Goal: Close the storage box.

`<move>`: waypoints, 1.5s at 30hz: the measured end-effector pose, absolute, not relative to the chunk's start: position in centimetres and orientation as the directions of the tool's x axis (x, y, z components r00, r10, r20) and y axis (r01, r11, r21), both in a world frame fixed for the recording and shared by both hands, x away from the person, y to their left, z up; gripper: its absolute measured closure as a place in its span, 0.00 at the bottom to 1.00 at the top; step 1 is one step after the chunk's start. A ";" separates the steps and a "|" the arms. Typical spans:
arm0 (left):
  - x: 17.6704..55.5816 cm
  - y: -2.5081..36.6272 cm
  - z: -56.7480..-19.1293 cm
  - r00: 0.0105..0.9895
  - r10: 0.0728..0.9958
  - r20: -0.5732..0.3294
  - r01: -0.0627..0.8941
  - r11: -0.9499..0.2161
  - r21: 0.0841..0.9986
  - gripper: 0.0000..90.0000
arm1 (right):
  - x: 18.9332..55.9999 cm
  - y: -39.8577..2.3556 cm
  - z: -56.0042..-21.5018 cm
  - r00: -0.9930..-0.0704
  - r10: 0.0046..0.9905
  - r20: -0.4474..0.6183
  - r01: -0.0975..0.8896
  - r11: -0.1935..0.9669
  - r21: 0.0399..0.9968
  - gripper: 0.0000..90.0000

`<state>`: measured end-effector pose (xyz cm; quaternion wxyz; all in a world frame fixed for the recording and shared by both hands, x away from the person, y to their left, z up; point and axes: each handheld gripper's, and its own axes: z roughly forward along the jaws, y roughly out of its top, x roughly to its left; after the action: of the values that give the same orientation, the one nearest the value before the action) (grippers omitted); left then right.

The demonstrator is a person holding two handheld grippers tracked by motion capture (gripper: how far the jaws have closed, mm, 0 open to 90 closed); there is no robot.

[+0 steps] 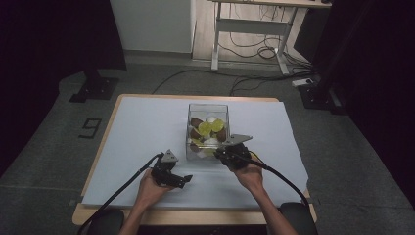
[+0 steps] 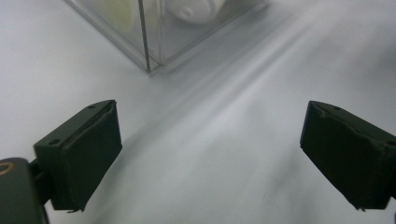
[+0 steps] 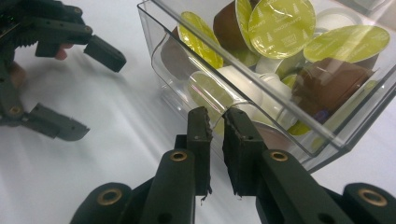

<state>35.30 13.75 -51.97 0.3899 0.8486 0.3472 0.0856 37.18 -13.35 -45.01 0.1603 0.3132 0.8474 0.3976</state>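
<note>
A clear plastic box (image 1: pixel 192 111) stands mid-table, holding several coffee capsules (image 1: pixel 205 129) with yellow-green lids (image 3: pixel 280 25), brown bodies (image 3: pixel 329 81) and white ones (image 3: pixel 254 91). My right gripper (image 1: pixel 221 152) is at the box's near right corner; in the right gripper view its jaws (image 3: pixel 215 116) are shut on the box's thin near wall (image 3: pixel 156 21). My left gripper (image 1: pixel 183 180) lies low on the table, near-left of the box, open with nothing between its pads (image 2: pixel 210 154). The box's corner (image 2: pixel 149 42) shows ahead of it. The left gripper (image 3: pixel 93 93) also shows open from the right gripper view.
A pale sheet (image 1: pixel 137 127) covers the wooden table (image 1: pixel 105 142). Cables trail from both grippers toward the near edge. Beyond the table are a desk frame (image 1: pixel 249 29), floor cables and dark stands.
</note>
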 end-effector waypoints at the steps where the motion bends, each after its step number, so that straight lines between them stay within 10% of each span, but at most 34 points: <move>1: 35.3 13.7 -52.0 0.745 0.655 -0.124 0.522 -0.458 0.720 0.05 | 37.3 -13.3 -45.0 -0.751 0.659 -0.027 0.401 0.489 0.775 0.89; 45: 35.2 14.3 -52.6 0.738 0.671 -0.071 0.528 -0.509 0.680 0.05 | 38.5 -12.1 -46.2 -0.683 0.726 -0.075 0.403 0.460 0.791 0.88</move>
<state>35.18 14.32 -52.64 0.3532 0.8627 0.3476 0.1012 38.54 -12.09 -46.19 0.2061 0.3404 0.8292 0.3925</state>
